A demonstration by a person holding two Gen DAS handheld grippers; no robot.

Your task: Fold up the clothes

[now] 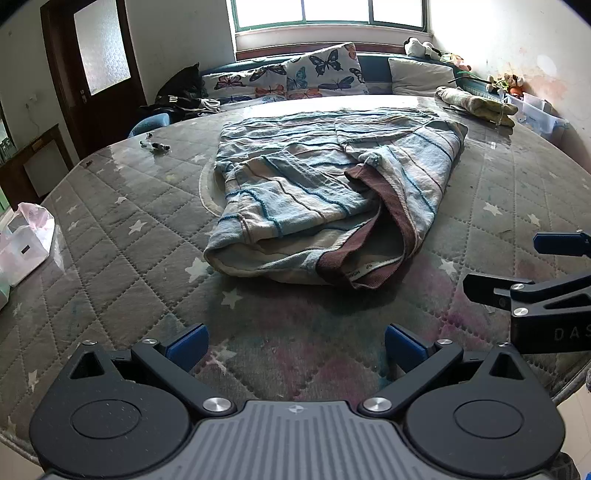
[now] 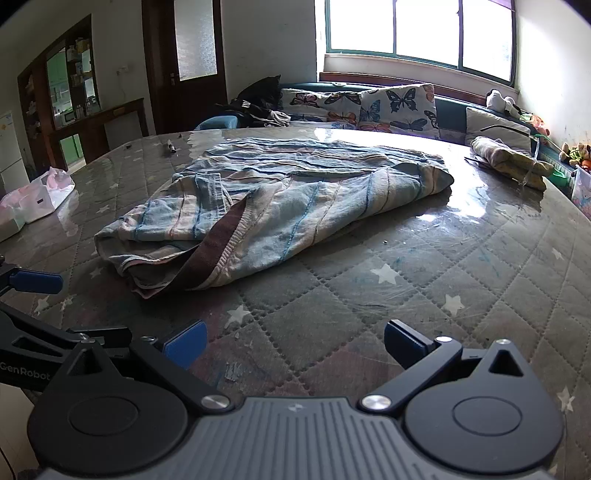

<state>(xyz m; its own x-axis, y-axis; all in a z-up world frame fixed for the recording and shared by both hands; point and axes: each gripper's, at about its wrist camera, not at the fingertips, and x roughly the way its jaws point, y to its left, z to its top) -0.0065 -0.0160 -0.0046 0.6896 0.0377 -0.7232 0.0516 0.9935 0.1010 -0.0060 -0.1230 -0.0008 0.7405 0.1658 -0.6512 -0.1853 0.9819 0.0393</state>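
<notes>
Left wrist view shows my left gripper (image 1: pixel 293 345) spread wide with nothing between its blue pads, hanging low over the near edge of a quilted grey mattress (image 1: pixel 129 229) printed with white stars and covered in glossy clear plastic. Straight ahead of it lies the striped blue and white garment (image 1: pixel 314 184), partly folded, its brown collar band turned towards me. My right gripper (image 2: pixel 293 343) is just off to the right, also fully open and empty; from its own camera the garment sits ahead and slightly left, resting flat on the mattress.

Far left of both tools, a white plastic bag (image 2: pixel 40 195) sits at the mattress edge. A small dark marker (image 1: pixel 157 147) lies ahead to the left, beyond the garment's corner. Ahead to the right rests a rolled pale bundle (image 1: pixel 474 103). Past the mattress, butterfly cushions (image 1: pixel 317 72) line a teal bench under a bright window (image 2: pixel 417 29). A dark wooden door (image 1: pixel 92 66) with frosted glass stands at the far left, and soft toys (image 2: pixel 502 101) crowd the right corner.
</notes>
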